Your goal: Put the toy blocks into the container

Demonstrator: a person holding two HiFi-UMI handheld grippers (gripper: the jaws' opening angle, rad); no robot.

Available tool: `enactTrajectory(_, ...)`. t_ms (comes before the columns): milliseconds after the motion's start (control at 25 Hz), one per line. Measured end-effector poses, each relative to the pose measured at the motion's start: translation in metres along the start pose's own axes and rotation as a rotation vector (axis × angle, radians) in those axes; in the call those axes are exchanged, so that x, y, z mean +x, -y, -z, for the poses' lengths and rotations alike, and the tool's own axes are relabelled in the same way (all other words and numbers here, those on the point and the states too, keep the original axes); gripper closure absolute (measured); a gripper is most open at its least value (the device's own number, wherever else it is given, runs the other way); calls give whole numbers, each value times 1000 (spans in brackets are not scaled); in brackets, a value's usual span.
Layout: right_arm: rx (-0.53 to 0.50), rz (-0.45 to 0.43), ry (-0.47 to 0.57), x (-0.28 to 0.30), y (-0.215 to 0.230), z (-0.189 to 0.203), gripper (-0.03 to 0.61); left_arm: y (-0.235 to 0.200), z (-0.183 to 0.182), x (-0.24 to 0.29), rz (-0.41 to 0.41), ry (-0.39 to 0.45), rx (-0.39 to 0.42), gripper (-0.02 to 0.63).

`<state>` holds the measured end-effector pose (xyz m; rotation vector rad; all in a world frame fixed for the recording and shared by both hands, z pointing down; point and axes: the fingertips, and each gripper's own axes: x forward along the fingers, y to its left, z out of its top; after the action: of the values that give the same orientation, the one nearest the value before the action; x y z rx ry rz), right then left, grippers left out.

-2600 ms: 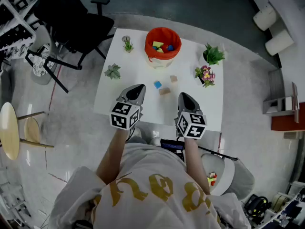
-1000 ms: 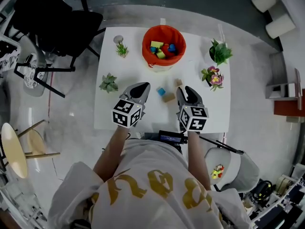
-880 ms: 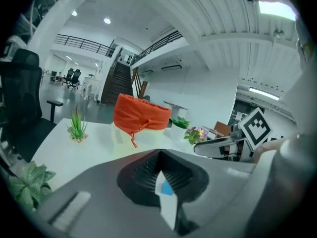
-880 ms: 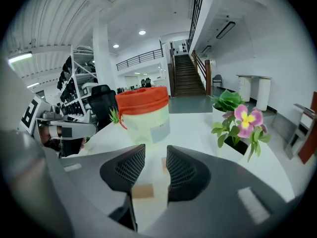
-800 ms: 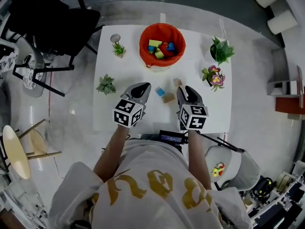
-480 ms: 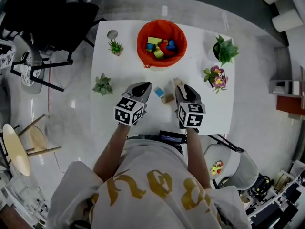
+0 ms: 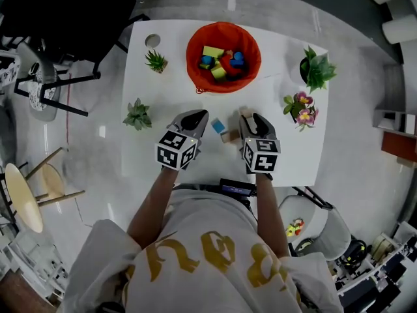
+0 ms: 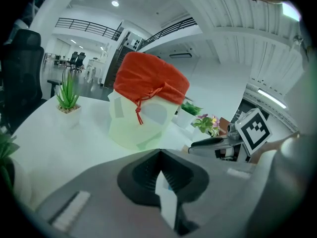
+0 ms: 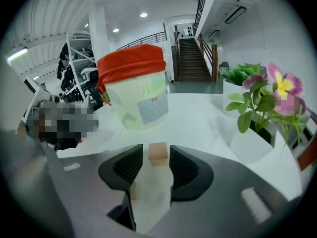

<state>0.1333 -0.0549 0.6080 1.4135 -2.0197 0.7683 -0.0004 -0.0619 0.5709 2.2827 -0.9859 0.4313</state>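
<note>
A red-rimmed container [image 7: 223, 54] stands at the table's far middle with several coloured blocks inside. Three blocks lie on the white table [image 7: 163, 90] in front of it: a blue one [image 7: 217, 125], a tan one [image 7: 228, 136] and a second tan one [image 7: 245, 111]. My left gripper [image 7: 195, 117] hovers left of the blue block with its tips together [image 8: 159, 152] and nothing in them. My right gripper [image 7: 249, 119] is open, and its jaws have just been opening. The tan block [image 9: 158, 153] sits at the tips of the right gripper [image 9: 156, 150], between the pads but untouched. The container [image 9: 136, 93] rises behind.
Small potted plants stand at the table's left [image 7: 137, 114], back left [image 7: 155, 60] and right [image 7: 317, 70], and a flowering one [image 7: 301, 108] is close to my right gripper. A black office chair [image 7: 58, 12] is beyond the table's left corner.
Both grippers have sunk towards the table and edged forward to the blocks. The right gripper's tips now reach the far tan block.
</note>
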Motion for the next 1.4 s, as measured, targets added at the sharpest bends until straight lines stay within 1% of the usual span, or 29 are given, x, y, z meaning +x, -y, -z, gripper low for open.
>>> enactTrajectory(160, -3, -3, -16, 8, 0, 4, 377, -2, 4, 3, -2, -13, -10, 612)
enactTrajectory(320, -15, -1, -33, 17, 0, 6, 382, -6, 8, 6, -3, -26, -15, 612)
enactTrajectory(560, -18, 3, -50, 20, 1, 11, 405, -10, 10, 7, 3, -30, -26, 612)
enactTrajectory(840, -35, 12, -57, 20, 1, 10, 407, -12, 9, 9, 18, -26, -35, 612)
enactTrajectory(1000, 5, -13, -56, 19, -1, 10, 407, -11, 5, 9, 28, -17, -47, 612)
enactTrajectory(1280, -7, 10, -40, 13, 2, 4, 407, -7, -2, 9, 43, -3, -36, 612)
enactTrajectory(1400, 6, 8, -30, 10, 2, 3, 407, -7, -5, 6, 46, 10, -38, 612)
